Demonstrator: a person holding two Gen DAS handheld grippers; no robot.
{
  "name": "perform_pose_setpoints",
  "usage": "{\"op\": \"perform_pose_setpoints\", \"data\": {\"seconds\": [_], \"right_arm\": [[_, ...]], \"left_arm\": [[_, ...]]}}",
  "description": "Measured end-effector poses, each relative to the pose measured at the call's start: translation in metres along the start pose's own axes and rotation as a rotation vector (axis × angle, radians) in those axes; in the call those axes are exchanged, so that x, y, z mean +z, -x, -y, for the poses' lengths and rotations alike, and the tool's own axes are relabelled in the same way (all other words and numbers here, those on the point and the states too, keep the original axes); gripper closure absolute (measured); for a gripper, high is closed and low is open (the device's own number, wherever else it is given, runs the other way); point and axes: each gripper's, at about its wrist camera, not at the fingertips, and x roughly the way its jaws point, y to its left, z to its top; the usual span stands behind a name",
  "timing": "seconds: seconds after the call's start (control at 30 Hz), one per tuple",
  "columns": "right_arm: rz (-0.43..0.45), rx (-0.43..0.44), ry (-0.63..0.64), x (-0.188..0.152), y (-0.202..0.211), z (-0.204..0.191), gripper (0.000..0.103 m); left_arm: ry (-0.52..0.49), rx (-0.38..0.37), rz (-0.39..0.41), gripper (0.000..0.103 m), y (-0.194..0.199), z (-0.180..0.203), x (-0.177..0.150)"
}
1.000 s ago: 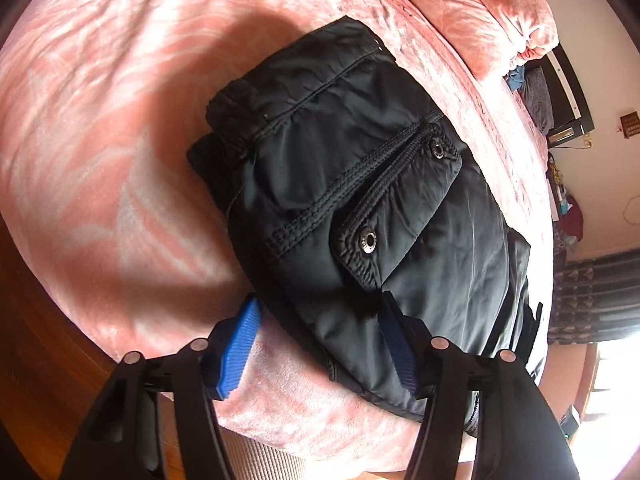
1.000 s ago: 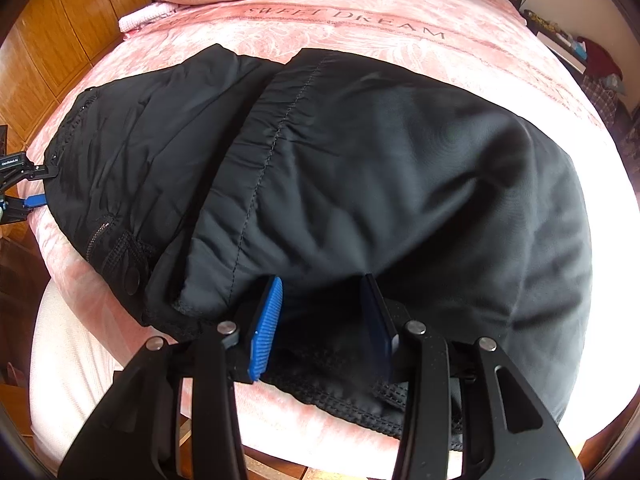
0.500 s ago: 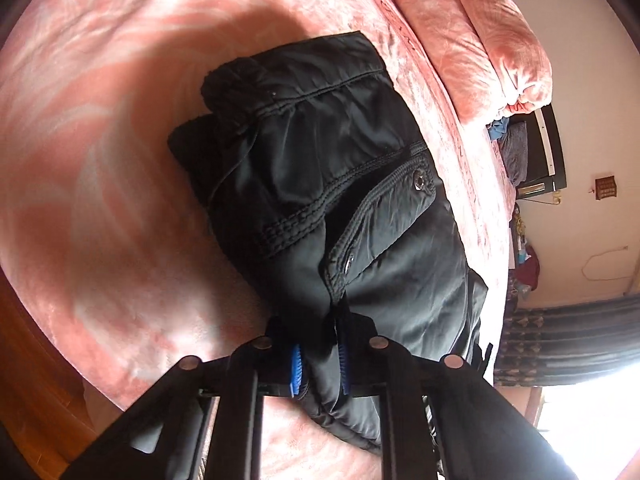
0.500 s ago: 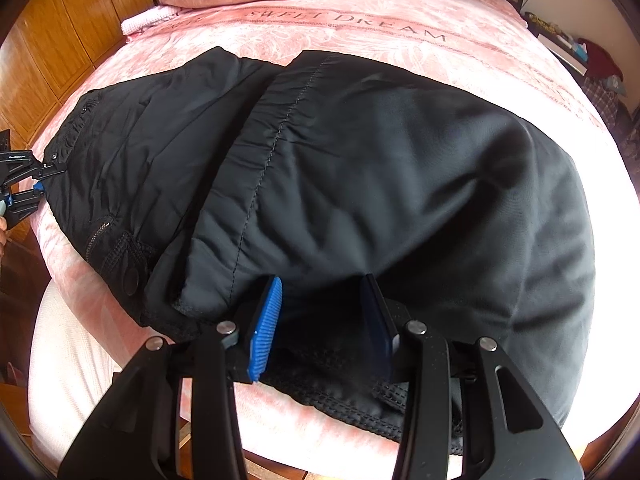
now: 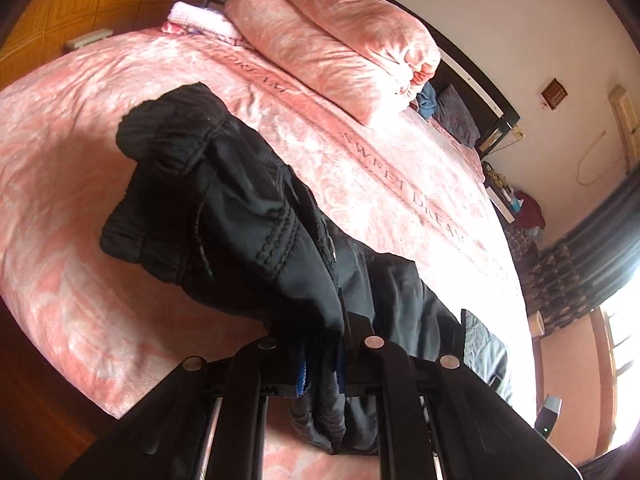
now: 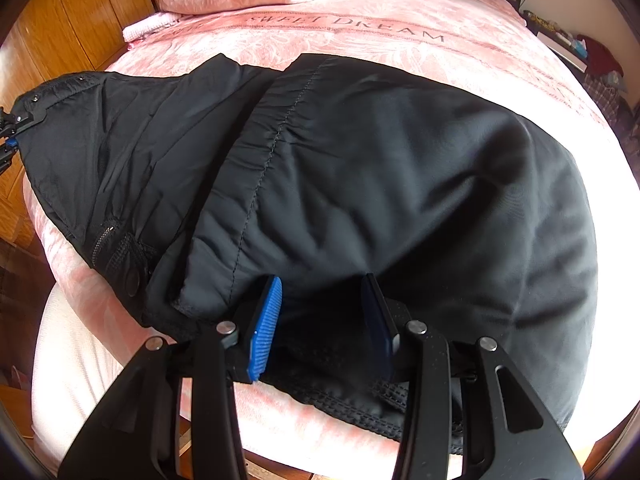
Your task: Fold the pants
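Black pants (image 6: 400, 180) lie on a pink bed cover, with one part folded over another. My left gripper (image 5: 320, 360) is shut on a bunched edge of the pants (image 5: 240, 208) near the pocket end and holds it raised off the bed, the cloth draping away from the jaws. In the right wrist view the left gripper (image 6: 16, 128) shows at the far left, pinching the lifted waist corner. My right gripper (image 6: 320, 316) stands open at the near edge; its blue pads (image 6: 266, 320) straddle dark cloth, their faces bare and their tips tucked under the folded top layer.
The pink bed (image 5: 80, 120) carries a folded pink quilt (image 5: 340, 40) and a white towel (image 6: 144, 26) at its head. Wooden wardrobe doors (image 6: 60, 28) stand on the left. A dark shelf with clutter (image 5: 516, 208) and curtains (image 5: 592, 264) sit beyond the bed's far side.
The left gripper went from open around the pants' edge to shut on it, then rose and tilted, lifting that end off the bed. The right gripper stayed still.
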Motion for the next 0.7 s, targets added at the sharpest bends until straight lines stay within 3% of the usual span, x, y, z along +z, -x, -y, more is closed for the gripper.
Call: {"op": "perform_pose_setpoints", "data": {"seconds": [0.23, 0.4, 0.7], "right_arm": [[0.008, 0.023, -0.015, -0.002, 0.004, 0.008, 0.060], [0.056, 0.088, -0.076, -0.006, 0.019, 0.020, 0.057], [0.085, 0.036, -0.113, -0.013, 0.037, 0.041, 0.057]], "left_arm": [[-0.204, 0.022, 0.017, 0.091, 0.000, 0.062, -0.011], [-0.373, 0.045, 0.010, 0.090, -0.002, 0.105, -0.028], [-0.600, 0.030, -0.050, 0.085, -0.022, 0.163, -0.073]]}}
